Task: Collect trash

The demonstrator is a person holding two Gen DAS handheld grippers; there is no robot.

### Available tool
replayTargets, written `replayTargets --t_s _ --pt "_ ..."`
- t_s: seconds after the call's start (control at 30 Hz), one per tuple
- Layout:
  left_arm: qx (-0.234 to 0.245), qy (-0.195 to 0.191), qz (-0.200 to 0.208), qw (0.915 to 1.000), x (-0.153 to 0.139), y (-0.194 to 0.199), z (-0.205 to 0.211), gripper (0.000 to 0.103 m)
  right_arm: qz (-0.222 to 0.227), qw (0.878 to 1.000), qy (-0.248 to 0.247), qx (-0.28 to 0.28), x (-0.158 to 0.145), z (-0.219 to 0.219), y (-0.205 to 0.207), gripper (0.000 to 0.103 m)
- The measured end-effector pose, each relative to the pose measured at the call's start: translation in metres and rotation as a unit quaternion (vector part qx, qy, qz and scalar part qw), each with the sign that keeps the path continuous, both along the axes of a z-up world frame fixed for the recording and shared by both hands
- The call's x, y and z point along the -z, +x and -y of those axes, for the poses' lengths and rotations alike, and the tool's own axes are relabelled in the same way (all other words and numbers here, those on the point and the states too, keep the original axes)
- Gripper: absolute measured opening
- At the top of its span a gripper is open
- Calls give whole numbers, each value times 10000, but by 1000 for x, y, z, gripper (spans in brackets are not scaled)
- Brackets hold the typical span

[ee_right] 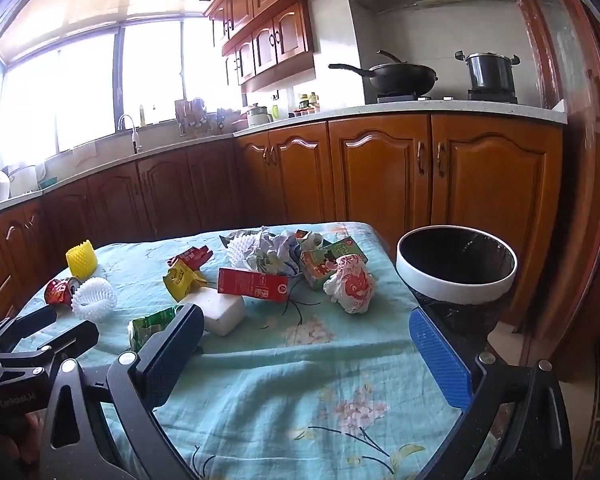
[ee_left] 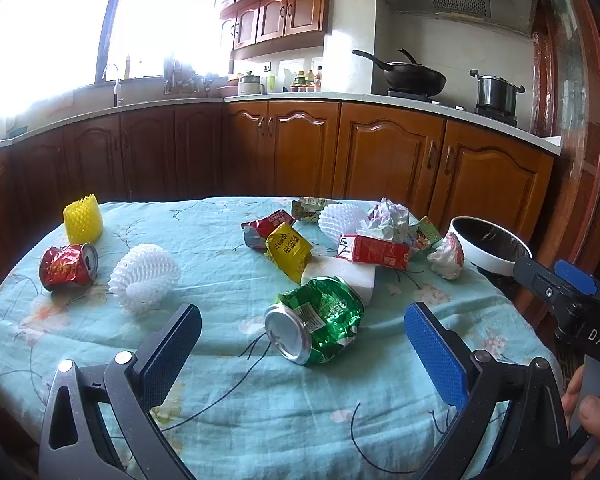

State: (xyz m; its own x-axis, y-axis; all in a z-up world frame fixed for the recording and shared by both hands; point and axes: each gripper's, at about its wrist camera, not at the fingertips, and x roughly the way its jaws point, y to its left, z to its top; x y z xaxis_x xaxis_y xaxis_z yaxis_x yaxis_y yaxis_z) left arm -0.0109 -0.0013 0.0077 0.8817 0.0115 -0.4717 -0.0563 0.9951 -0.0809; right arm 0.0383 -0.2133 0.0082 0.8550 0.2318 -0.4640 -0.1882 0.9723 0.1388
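Trash lies scattered on a table with a light blue flowered cloth point(ee_left: 236, 412). A crushed green can point(ee_left: 316, 318) lies just ahead of my left gripper point(ee_left: 302, 354), which is open with nothing between its fingers. Behind the can sit a white foam block point(ee_left: 340, 274), a red carton point(ee_left: 374, 252), a yellow packet point(ee_left: 288, 250) and crumpled paper point(ee_left: 388, 218). My right gripper point(ee_right: 306, 354) is open and empty over the near cloth. A crumpled red-and-white wrapper point(ee_right: 350, 286) lies ahead of it. The bin point(ee_right: 456, 270), white-rimmed with a black liner, stands off the table's right edge.
A crushed red can point(ee_left: 68, 266), white foam nets point(ee_left: 144, 276) point(ee_left: 342, 222) and a yellow foam net point(ee_left: 82, 220) lie on the left half. Wooden kitchen cabinets point(ee_left: 380, 152) run behind the table, with a wok point(ee_left: 414, 76) and pot point(ee_left: 496, 94) on the stove.
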Motion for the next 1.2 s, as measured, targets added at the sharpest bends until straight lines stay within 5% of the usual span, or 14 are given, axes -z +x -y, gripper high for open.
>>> replayTargets --t_s 1.2 --pt "10 -4 -58 10000 2 4 4 102 -38 10000 34 -84 1 -4 0 103"
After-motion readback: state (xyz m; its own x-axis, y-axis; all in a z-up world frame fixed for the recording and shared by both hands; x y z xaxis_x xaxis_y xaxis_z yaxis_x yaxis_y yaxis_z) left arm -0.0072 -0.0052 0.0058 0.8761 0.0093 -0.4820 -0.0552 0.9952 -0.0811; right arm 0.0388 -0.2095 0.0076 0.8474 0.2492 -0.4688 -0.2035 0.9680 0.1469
